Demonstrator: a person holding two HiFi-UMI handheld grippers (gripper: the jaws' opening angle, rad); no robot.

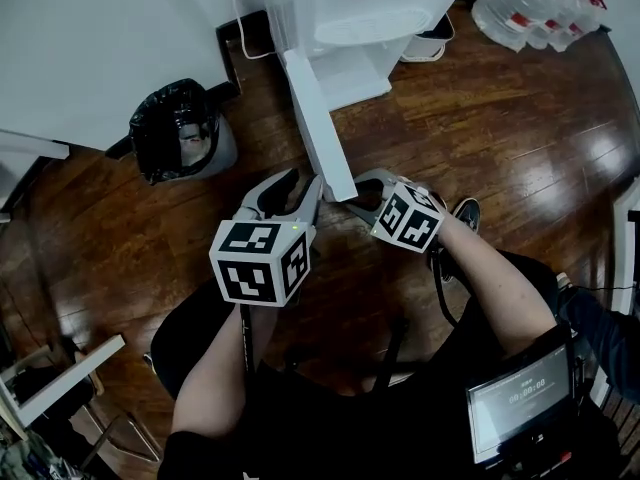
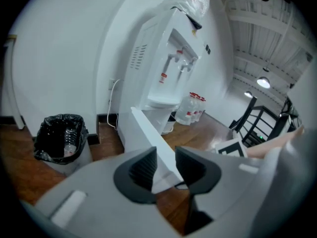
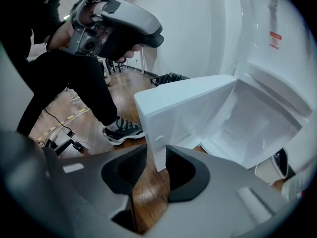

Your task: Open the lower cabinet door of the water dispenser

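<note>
The water dispenser [image 1: 350, 13] stands against the wall, and its lower cabinet door [image 1: 318, 128] is swung well out over the wood floor toward you, so the opening is judged nearly complete. Your left gripper [image 2: 166, 158] is pinching the door's free edge, which fills the gap between its jaws. Your right gripper [image 3: 156, 158] has its jaws narrowly apart with only floor between them, the door's corner just beyond their tips. Recommendation: carry the door along its hinge arc with the left gripper without twisting the panel, and keep the right clear.
</note>
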